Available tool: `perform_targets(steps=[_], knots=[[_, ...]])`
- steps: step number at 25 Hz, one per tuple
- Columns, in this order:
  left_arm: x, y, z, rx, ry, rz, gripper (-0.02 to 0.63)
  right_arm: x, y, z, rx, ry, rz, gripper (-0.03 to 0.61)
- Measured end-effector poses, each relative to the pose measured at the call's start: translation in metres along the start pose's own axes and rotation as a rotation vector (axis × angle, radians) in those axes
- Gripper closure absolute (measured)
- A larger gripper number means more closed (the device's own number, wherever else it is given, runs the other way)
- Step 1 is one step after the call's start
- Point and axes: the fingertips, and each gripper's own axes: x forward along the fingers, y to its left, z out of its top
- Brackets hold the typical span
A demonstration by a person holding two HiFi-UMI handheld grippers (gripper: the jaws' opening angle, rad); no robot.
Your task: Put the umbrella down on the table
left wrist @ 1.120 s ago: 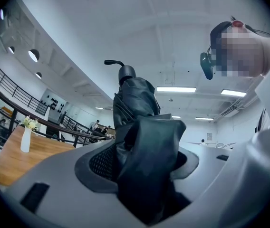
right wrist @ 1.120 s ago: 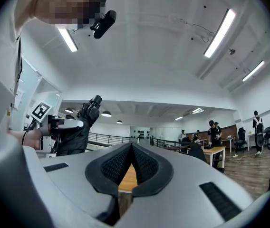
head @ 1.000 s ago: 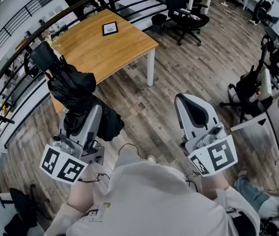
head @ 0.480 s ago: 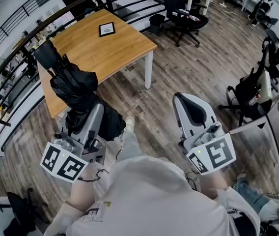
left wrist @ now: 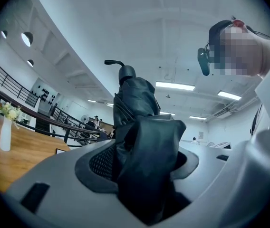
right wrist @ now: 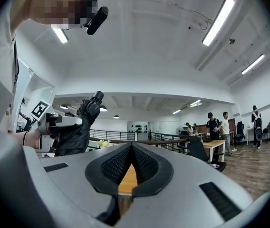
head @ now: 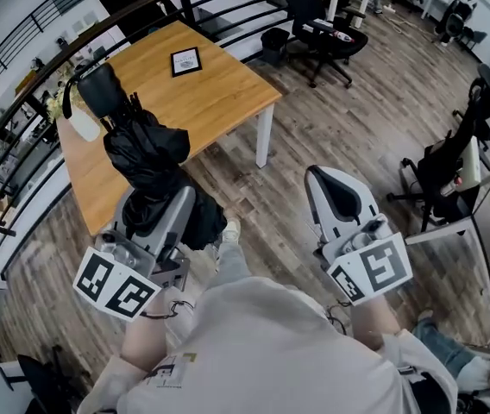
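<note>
Two grippers: left gripper [head: 152, 212] [left wrist: 144, 175] and right gripper [head: 338, 195] [right wrist: 128, 167] were both raised in front of the person.
Left jaws: clamped on the folded black umbrella [head: 146, 155] [left wrist: 136, 103] [right wrist: 74, 127], fabric bunched between them.
Right jaws: pressed together at the tips, nothing between.
Umbrella: was in the air in the left gripper, strap end pointing up; in head view it overlapped the table's near edge, not lying on it.
Table [head: 215, 93] [left wrist: 23, 151]: wooden, just past the grippers.
On table: picture frame [head: 185, 61] at the far side, white vase [head: 83, 124] [left wrist: 5, 135] with flowers at the left.
Beyond: office chair [head: 314, 20], black railing [head: 21, 33].
</note>
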Motion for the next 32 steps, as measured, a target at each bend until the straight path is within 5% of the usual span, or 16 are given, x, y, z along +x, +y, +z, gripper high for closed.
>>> perform_targets(steps=[5,17,22,32], knots=[[0.018,0.057,-0.017,0.038,0.035,0.007,0.33,0.05,0.001,-0.032,-0.008,0.031,-0.01,0.551],[0.184,0.224,0.002,0.063,0.213,-0.088,0.33,0.241,-0.06,-0.019,0.005,0.095,-0.063,0.551],[0.228,0.286,-0.023,0.082,0.331,-0.085,0.33,0.301,-0.076,-0.034,0.017,0.131,-0.103,0.551],[0.281,0.338,-0.075,0.086,0.501,-0.115,0.33,0.353,-0.101,-0.051,0.037,0.166,-0.141,0.551]])
